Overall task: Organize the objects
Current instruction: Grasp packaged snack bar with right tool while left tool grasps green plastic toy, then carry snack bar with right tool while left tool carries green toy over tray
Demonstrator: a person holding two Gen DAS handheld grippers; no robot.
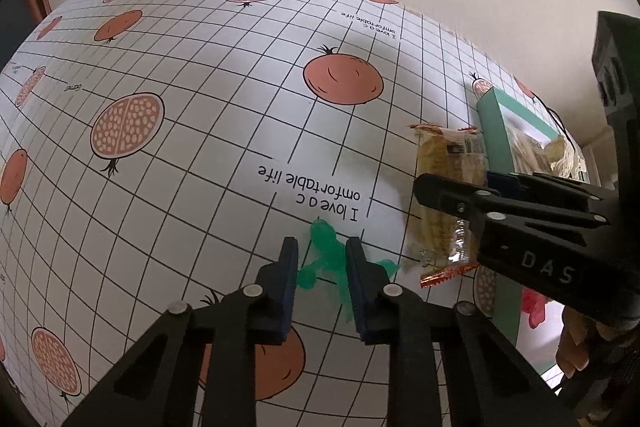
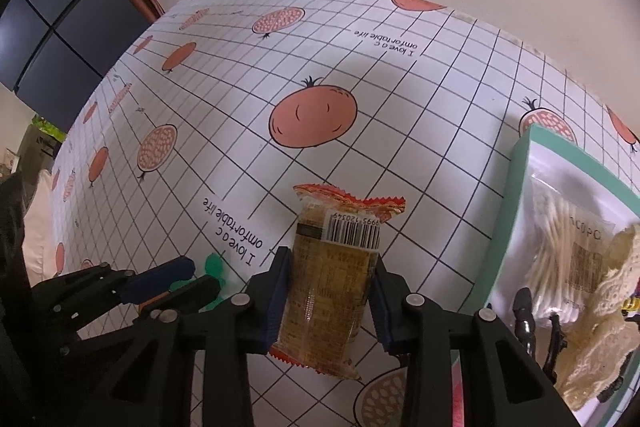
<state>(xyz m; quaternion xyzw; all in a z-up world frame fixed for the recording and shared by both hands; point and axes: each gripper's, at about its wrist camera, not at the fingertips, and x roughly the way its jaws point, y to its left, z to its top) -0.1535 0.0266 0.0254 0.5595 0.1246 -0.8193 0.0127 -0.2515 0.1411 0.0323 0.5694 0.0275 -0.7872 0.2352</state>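
Two grippers at work on small, light things, a snack packet and a scrap of green plastic.

Low in the right wrist view, the right gripper (image 2: 330, 287) has its jaws around the middle of the snack packet (image 2: 334, 267), which lies on the checked surface (image 2: 400, 147) just left of the teal box (image 2: 516, 187); the pads look to be touching its sides, a light pinch. The packet seems light, crinkly and slippery, its contents likely brittle, so a gentle hold across the middle suits it. At the bottom of the left wrist view, the left gripper (image 1: 322, 267) has its jaws narrowed on the green plastic piece (image 1: 328, 251); it looks thin, soft and feather-light.
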